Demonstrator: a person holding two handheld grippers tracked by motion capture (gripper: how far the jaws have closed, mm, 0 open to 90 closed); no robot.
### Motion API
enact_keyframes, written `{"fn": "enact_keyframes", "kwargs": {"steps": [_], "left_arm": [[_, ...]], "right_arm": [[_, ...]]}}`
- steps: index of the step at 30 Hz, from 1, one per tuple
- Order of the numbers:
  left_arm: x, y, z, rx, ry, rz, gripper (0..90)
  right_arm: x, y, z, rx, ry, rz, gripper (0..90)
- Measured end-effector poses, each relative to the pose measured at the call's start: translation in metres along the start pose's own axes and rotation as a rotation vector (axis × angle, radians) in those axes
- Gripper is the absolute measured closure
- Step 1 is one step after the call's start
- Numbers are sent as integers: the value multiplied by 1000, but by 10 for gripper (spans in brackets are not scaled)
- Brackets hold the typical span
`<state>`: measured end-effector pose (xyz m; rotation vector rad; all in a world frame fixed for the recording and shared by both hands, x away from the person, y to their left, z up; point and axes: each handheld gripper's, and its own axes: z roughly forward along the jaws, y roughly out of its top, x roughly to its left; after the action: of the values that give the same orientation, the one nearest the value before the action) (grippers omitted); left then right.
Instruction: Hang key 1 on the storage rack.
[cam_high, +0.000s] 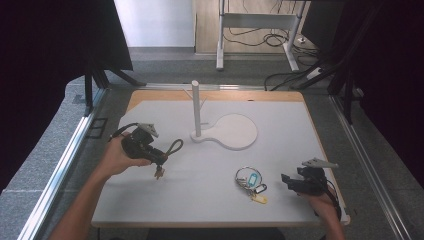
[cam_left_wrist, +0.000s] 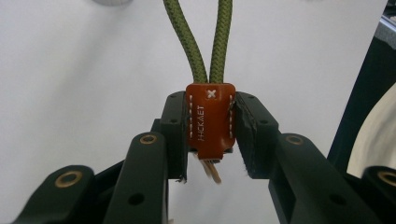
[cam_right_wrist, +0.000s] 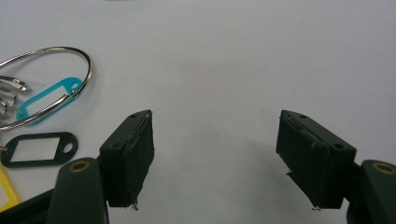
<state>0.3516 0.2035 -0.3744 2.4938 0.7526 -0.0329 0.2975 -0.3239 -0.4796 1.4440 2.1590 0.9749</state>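
My left gripper (cam_high: 159, 159) at 9 o'clock on white surface (cam_high: 280, 165), jaws clamped on brown leather tab (cam_left_wrist: 210, 122) of green cord keychain (cam_high: 174, 148), lifted clear. My right gripper (cam_high: 286, 180) at 4 o'clock, jaws apart, key ring bunch (cam_high: 250, 181) just beside. White peg stand (cam_high: 196, 110) at 12 o'clock. Grey floor (cam_high: 40, 165), dark curtains around.

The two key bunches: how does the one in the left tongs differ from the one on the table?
The cord bunch has a green cord loop and brown leather tab; the ring bunch has a metal ring and coloured plastic tags. The first is clamped in the left tongs, lifted; the second lies free. Both carry keys or tags.
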Motion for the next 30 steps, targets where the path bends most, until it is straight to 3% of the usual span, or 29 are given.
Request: {"fn": "enact_keyframes", "kwargs": {"steps": [13,30], "left_arm": [[9,13,-15,-64,-10,-17,668],[22,31,-23,-77,4,-26,667]], "right_arm": [[0,0,1,5,0,5,276],[-1,-1,1,9,-2,7,281]]}}
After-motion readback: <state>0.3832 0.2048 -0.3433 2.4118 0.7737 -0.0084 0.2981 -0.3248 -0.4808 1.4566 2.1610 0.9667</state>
